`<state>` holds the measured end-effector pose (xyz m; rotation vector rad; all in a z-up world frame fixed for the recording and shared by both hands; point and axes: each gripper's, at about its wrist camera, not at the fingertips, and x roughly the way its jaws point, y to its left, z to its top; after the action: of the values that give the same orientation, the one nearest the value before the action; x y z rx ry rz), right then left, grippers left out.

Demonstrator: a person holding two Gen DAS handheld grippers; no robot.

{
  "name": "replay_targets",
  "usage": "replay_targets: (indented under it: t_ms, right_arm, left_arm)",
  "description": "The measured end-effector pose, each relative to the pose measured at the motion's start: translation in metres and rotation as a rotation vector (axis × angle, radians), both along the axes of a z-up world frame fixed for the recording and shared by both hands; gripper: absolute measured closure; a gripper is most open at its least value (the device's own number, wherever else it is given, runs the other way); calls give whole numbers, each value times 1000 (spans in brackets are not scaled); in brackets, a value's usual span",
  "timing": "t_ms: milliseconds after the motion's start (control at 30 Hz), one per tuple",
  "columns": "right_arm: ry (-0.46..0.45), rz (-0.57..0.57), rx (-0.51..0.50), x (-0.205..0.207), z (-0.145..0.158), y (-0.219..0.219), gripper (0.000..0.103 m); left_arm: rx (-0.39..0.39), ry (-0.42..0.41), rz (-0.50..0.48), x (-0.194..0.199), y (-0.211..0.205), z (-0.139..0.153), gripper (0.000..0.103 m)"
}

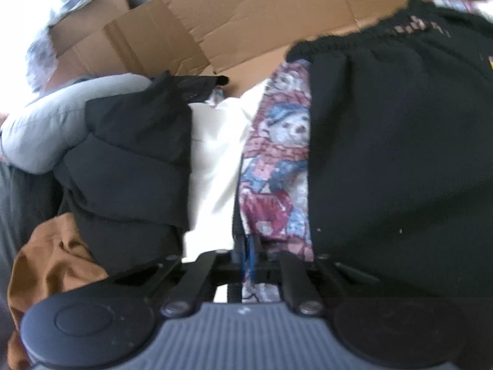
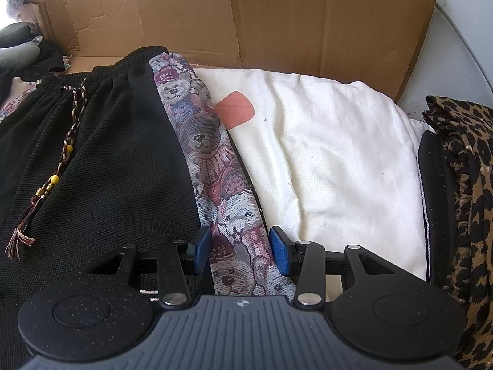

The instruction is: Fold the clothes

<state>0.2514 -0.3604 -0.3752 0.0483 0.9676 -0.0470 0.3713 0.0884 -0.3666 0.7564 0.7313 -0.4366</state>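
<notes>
Black shorts with a teddy-bear patterned side stripe [image 2: 209, 160] lie flat on a white sheet [image 2: 339, 160]; their black panel [image 2: 107, 169] carries a braided, beaded drawstring [image 2: 66, 151]. My right gripper [image 2: 240, 246] is open, its blue pads [image 2: 279, 249] on either side of the bear stripe near the shorts' lower edge. In the left wrist view my left gripper [image 1: 246, 265] is shut on the bear-stripe edge [image 1: 277, 166] of the shorts [image 1: 400, 154], with the fabric pinched between the fingers.
Flattened cardboard [image 2: 246, 15] stands behind the sheet. A leopard-print garment [image 2: 468, 200] lies at the right. In the left wrist view, a black garment [image 1: 132, 169], a brown one [image 1: 49, 265] and a grey one [image 1: 46, 129] are heaped at the left.
</notes>
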Motion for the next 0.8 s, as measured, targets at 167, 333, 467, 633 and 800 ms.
replay_targets:
  t_ms: [167, 333, 467, 633, 800]
  right_arm:
    - [-9, 4, 4, -1, 8, -2, 55]
    - [-36, -7, 8, -2, 17, -6, 55]
    - [-16, -5, 1, 3, 12, -7, 55]
    - [15, 8, -20, -1, -3, -2, 55]
    - [39, -2, 1, -19, -1, -7, 55]
  left_arm:
    - [-69, 32, 81, 11, 17, 13, 102]
    - [-78, 75, 110, 23, 19, 10, 102]
    - [-66, 86, 108, 30, 19, 6, 102]
    - [-42, 93, 92, 27, 18, 6, 101]
    - [-40, 110, 117, 13, 22, 16, 96]
